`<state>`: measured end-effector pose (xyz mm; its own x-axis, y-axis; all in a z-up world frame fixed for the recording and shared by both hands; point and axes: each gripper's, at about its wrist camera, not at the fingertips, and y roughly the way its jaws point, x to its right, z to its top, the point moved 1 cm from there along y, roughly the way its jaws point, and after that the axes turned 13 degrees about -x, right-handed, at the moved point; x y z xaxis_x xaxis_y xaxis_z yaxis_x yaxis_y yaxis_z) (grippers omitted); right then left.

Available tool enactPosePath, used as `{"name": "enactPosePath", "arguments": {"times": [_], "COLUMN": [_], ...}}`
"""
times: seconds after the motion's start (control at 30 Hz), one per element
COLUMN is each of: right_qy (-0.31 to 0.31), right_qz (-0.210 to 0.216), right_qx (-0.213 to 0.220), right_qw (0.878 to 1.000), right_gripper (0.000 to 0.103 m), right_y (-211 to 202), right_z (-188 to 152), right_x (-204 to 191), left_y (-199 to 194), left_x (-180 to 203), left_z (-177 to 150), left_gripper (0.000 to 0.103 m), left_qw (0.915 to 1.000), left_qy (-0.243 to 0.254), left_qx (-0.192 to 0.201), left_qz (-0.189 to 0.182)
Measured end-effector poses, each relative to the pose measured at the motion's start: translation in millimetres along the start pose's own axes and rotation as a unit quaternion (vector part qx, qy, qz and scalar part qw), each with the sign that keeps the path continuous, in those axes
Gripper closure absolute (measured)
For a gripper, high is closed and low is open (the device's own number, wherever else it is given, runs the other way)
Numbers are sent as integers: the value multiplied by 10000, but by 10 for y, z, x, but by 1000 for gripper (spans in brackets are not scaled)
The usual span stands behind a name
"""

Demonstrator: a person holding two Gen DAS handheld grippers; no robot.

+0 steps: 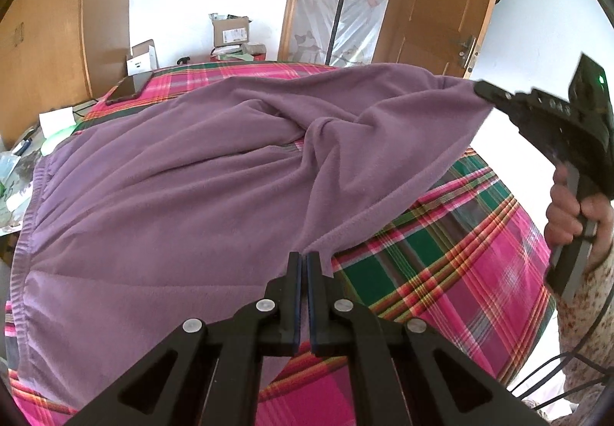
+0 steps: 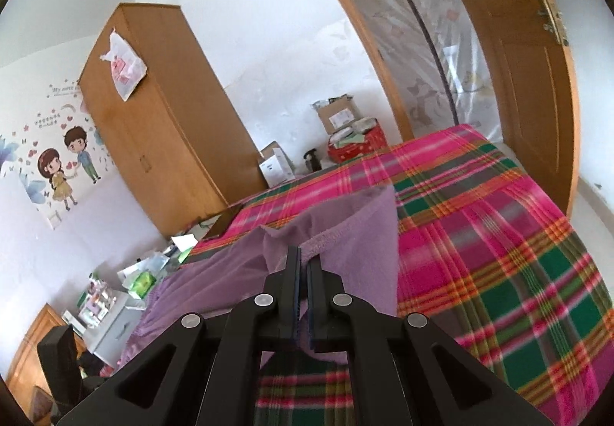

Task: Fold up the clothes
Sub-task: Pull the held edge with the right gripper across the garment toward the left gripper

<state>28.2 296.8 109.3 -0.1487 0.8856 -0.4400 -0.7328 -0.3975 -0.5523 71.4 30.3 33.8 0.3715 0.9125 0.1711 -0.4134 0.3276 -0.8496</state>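
A purple fleece garment (image 1: 172, 172) lies spread over the plaid bedspread (image 1: 460, 257). My left gripper (image 1: 306, 257) is shut on the garment's near edge. In the left wrist view my right gripper (image 1: 477, 88) holds the far right corner lifted off the bed, so the cloth stretches taut between the two. A hand (image 1: 571, 211) grips its handle. In the right wrist view my right gripper (image 2: 304, 253) is shut on the hemmed edge of the purple garment (image 2: 360, 234), which rises in a peak above the fingers (image 2: 293, 272).
A dark tablet (image 1: 130, 86) lies on the bed's far left corner. Cardboard boxes (image 1: 230, 30) stand against the wall behind the bed. A wooden wardrobe (image 2: 161, 126) and a cluttered side table (image 2: 111, 303) are to the left. A wooden door (image 1: 441, 0) stands open behind.
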Motion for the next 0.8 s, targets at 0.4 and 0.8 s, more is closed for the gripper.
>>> {"name": "enactPosePath", "arguments": {"times": [0.4, 0.8], "right_qy": [147, 172], "right_qz": [-226, -607], "right_qx": [-23, -424], "right_qw": [9996, 9971], "right_gripper": [100, 100], "right_y": [-302, -346], "right_z": [-486, -864], "right_x": [120, 273], "left_y": [-53, 12], "left_x": [50, 153], "left_z": [-192, -259], "left_gripper": [101, 100], "left_qw": [9999, 9995], "left_qy": [54, 207], "left_qx": [-38, -190], "left_qz": [-85, -116]}}
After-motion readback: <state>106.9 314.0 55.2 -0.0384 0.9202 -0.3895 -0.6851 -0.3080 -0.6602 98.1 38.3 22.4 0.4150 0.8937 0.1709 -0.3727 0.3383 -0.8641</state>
